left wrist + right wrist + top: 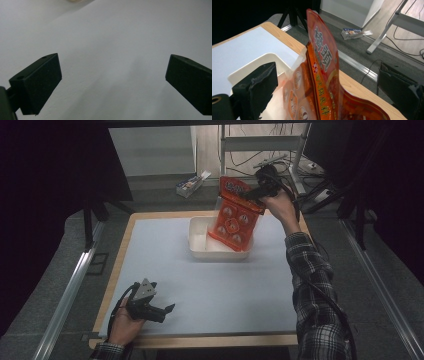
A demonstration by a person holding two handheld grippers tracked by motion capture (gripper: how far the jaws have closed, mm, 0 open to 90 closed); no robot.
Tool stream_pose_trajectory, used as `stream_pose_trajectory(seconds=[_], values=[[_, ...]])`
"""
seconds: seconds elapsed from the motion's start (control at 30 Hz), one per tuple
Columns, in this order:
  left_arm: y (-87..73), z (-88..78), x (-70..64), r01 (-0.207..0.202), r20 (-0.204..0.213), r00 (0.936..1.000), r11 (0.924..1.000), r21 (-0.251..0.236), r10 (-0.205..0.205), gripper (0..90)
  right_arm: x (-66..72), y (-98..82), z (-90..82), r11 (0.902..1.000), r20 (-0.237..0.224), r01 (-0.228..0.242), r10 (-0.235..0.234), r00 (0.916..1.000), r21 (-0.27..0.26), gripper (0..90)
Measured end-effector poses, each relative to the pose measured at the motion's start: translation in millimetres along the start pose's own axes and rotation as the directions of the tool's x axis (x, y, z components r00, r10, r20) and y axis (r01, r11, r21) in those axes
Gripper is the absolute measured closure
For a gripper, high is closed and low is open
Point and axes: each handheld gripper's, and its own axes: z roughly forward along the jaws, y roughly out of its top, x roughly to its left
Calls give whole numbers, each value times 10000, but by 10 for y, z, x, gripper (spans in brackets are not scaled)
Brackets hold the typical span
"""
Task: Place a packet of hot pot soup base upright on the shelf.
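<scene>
An orange snack package [234, 215] with round clear windows stands tilted, its lower end inside a white tray [200, 247] at the back of the light blue mat. My right gripper [260, 192] is at the package's top edge. In the right gripper view the package [324, 62] rises between the two jaws, which stand wide apart and open, and the tray's rim [249, 68] shows below. My left gripper [167, 312] rests low at the mat's front left, held in a hand. It is open [112, 82] over bare mat, with nothing between the jaws.
The mat [210, 290] lies on a wooden table with its edge [200, 340] at the front. A small carton [191, 183] lies on the floor behind the table. A metal stand and cables [300, 170] are at the back right. Rails run along both sides.
</scene>
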Motion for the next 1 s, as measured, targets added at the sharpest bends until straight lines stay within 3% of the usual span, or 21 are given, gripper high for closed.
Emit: stream_pose_trajectory(seconds=[0.2, 0.5, 1.0], values=[[1, 5, -8, -61, -108, 9999, 10000, 79, 61, 10, 50, 1, -133, 9997, -108, 114, -116, 9999, -220, 33], [10, -21, 7, 601, 374, 9976, 9976, -336, -588, 17, 168, -62, -293, 9987, -192, 415, -420, 9989, -280, 33], [13, -31, 4, 589, 352, 9977, 9977, -349, -576, 18, 323, -347, -379, 9982, -721, 511, -533, 9960, -318, 31]])
